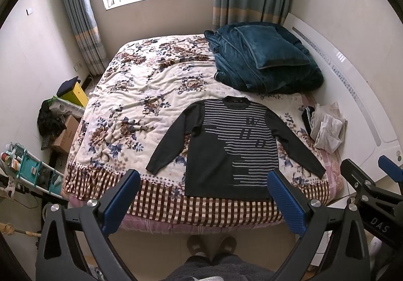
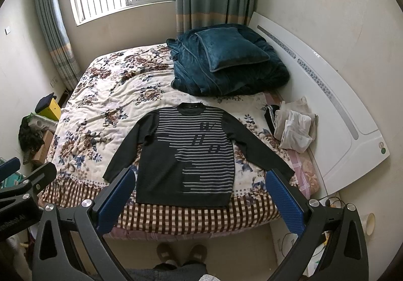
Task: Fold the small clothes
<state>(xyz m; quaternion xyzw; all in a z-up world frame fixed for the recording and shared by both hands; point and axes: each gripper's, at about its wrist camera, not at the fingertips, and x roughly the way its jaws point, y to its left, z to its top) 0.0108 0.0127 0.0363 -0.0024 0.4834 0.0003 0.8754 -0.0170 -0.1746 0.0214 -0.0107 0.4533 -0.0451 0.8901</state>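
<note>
My left gripper [image 1: 204, 185] and right gripper [image 2: 199, 185] hung wide open, empty, before the sweater [image 1: 226, 145], lying collar-away straight ahead; each sleeve nearest its own-side gripper.

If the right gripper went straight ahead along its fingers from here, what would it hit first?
Most likely the dark striped sweater lying flat on the floral bedspread: it fills the gap between the right gripper's open jaws. Nothing shows in the way, though depth is hard to judge.
</note>
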